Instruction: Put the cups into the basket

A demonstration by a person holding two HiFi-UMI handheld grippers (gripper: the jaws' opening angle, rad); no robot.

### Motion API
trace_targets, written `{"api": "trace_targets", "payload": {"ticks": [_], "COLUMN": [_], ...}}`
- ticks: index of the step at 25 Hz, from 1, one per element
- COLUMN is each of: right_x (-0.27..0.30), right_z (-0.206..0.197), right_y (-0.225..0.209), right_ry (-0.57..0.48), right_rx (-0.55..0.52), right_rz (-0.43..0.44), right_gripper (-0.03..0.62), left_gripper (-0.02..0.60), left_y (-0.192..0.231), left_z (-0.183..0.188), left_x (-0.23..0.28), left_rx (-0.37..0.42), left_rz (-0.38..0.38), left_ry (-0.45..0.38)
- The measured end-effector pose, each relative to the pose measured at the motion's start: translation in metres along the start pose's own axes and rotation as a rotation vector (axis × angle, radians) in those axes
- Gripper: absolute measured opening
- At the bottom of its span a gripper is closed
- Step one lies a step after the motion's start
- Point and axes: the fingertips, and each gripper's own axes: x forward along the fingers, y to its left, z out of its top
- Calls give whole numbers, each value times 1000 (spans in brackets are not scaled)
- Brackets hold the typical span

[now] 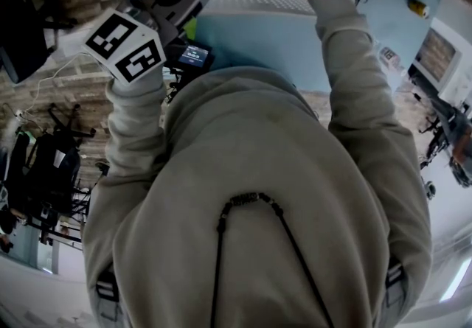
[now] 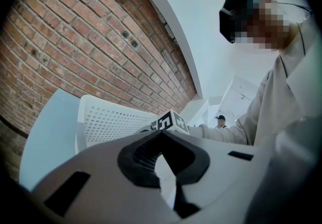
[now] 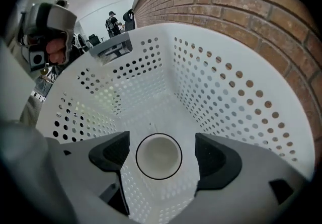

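One round white cup (image 3: 158, 156) upright inside one white perforated plastic basket (image 3: 241, 102); right tool (image 3: 161, 143) spread above it; left tool (image 2: 163, 135) pressed together, empty.

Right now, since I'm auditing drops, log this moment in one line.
left tongs: shut, empty | right tongs: open above basket | cup: upright on basket floor, between right tongs, untouched

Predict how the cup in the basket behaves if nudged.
The cup stands upright on the basket floor, so it is probably stable. Once tipped, its round rim would likely let it roll. Its smooth white surface may be slippery to grip.
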Motion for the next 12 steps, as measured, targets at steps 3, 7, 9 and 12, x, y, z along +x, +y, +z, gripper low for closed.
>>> {"api": "trace_targets", "payload": {"ticks": [3,7,9,12], "right_x": [-14,-38,-54,-74], "right_z": [7,17,22,27], "right_y": [-2,-6,-7,-6], "right_ry": [-16,-77,-137,-216], "right_rx": [-8,1,17,42], "right_rz": [-25,-67,-90,-105], "right_gripper": [417,300,156,26], "left_gripper": [-5,-5,-5,-5], "left_y": [-2,-6,-13,-21], "left_z": [0,1,2,3], "left_x": [0,-2,-2,-3], "left_rx": [6,17,25,38], "left_rz": [-2,-8,-13,-20], "left_ry": [1,1,0,-4]}}
